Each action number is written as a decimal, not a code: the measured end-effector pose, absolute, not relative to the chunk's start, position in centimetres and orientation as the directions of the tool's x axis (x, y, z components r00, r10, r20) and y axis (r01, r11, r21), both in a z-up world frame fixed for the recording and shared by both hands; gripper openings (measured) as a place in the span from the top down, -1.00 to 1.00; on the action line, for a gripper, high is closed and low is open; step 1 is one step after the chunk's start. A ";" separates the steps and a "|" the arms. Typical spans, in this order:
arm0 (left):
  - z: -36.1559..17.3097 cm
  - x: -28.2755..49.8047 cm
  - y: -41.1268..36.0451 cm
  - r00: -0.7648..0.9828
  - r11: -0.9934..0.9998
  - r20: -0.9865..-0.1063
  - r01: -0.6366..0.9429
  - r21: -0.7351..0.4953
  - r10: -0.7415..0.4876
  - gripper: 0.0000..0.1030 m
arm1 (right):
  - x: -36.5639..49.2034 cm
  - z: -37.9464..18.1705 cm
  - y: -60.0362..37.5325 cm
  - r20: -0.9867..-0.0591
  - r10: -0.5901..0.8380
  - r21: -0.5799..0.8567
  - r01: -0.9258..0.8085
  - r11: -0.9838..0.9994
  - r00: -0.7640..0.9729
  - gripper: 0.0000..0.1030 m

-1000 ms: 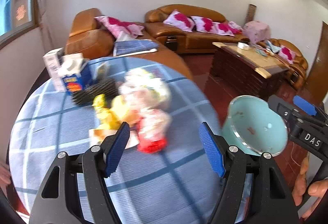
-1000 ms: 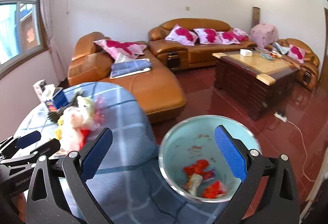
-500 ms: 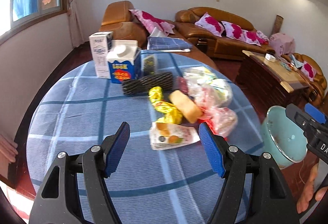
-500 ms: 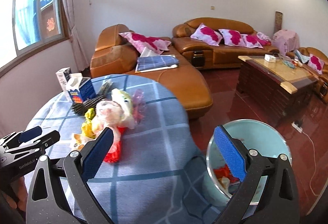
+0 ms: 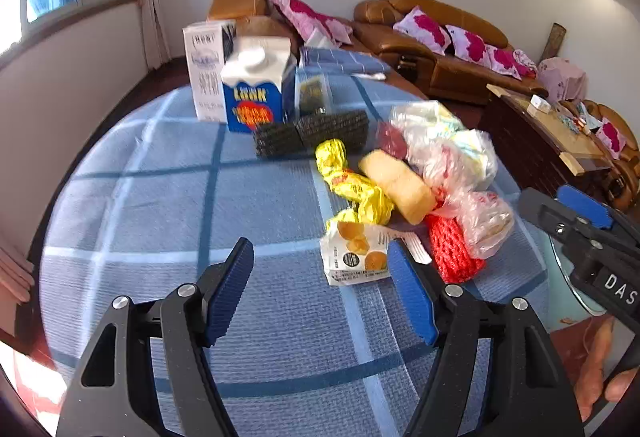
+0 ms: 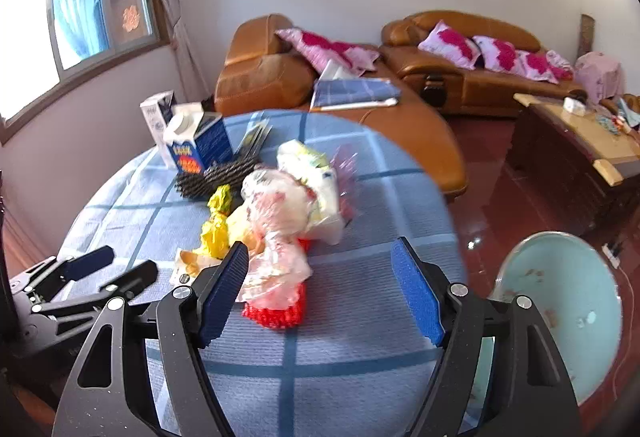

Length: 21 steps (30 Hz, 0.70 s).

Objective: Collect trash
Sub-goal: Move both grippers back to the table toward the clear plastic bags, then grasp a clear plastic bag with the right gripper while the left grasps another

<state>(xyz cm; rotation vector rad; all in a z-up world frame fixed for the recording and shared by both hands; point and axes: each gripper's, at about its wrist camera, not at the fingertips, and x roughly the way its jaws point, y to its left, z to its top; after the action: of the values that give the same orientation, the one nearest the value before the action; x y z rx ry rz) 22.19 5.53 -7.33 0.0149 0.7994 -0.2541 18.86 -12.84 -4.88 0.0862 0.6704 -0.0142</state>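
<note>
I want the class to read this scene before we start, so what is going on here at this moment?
A person is clearing trash off a round table with a blue checked cloth, one hand tool in each hand. Neither holds anything: the left tool hangs open over the cloth just short of a snack packet, and the right tool is closing on nothing near a red net under a clear plastic bag. A pale green bin waits beside the table, on the floor.
</note>
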 end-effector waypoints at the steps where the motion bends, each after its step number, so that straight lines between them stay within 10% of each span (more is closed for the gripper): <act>1: -7.6 22.4 5.3 0.665 0.969 -0.714 0.234 -0.079 -0.218 -0.31 | 19.3 -5.2 -12.6 -0.628 0.022 0.080 0.036 0.996 0.778 -0.43; 12: -10.4 24.5 3.6 0.590 0.957 -0.765 0.263 -0.121 -0.259 -0.16 | 22.3 -7.6 -12.3 -0.706 0.092 0.120 -0.009 0.993 0.702 0.17; 21: -10.8 24.8 3.5 0.570 0.948 -0.765 0.268 -0.172 -0.300 0.71 | 21.9 -7.4 -11.7 -0.700 0.117 0.121 -0.044 0.992 0.704 0.66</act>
<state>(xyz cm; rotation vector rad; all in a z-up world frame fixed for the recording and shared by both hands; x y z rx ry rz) 24.77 3.55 -10.79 -0.0380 0.9046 -0.3334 21.93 -11.71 -7.36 0.0981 0.7846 0.0895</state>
